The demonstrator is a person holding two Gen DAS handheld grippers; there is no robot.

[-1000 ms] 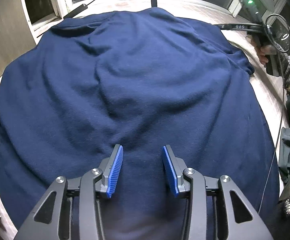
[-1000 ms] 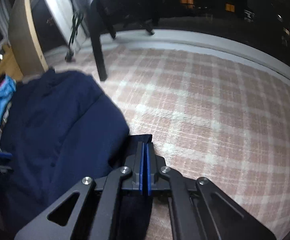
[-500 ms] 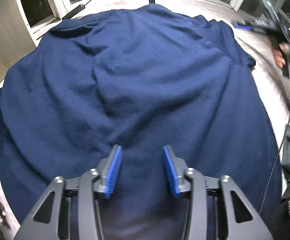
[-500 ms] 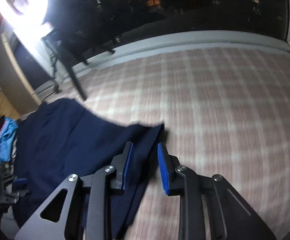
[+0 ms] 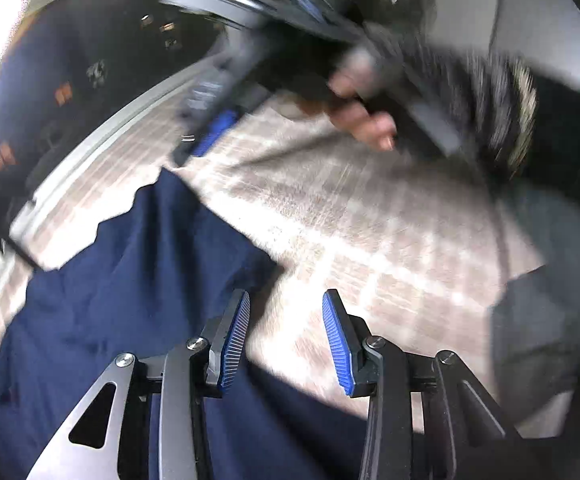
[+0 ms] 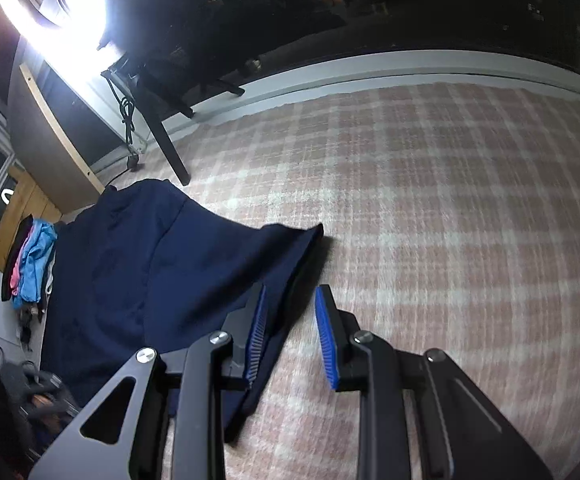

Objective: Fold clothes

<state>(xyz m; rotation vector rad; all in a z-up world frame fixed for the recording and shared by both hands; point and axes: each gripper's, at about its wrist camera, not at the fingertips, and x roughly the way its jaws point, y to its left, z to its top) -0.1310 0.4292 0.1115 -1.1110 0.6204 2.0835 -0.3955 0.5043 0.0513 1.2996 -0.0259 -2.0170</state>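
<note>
L wrist view: blurred all over
L gripper (image 5: 286,336): jaws apart, blue pads face each other w/ nothing pinched; its jaws have just opened a little further. L finger over the navy cloth, R finger over bare plaid
navy garment (image 5: 130,300): lies on the plaid blanket (image 5: 369,240), fills lower-left of frame; one corner reaches up toward the other tool, its right edge runs under the L gripper
R gripper (image 5: 210,128): seen from outside at top, smeared; one blue pad shows, just above the garment's far corner, apart from it
hand (image 5: 363,120): wrapped round that tool's handle, w/ a fuzzy striped sleeve (image 5: 493,100) behind
grey cloth (image 5: 541,320): heap at right edge of blanket

R wrist view: sharper
R gripper (image 6: 290,336): released, pads parted; they came apart within the last sec and no cloth sits clamped
navy garment (image 6: 150,272): spread at left on the plaid blanket (image 6: 429,220); its sleeve end (image 6: 305,236) points right, lying just ahead of the L pad, edge passing below that finger
clothes pile (image 6: 30,264): blue, pink, dark pieces, far left past the garment
dark leg (image 6: 170,148): stands on the blanket beyond the garment's far corner
lamp glare (image 6: 70,8): top left
window (image 6: 409,0): dark, lit panes outside
</note>
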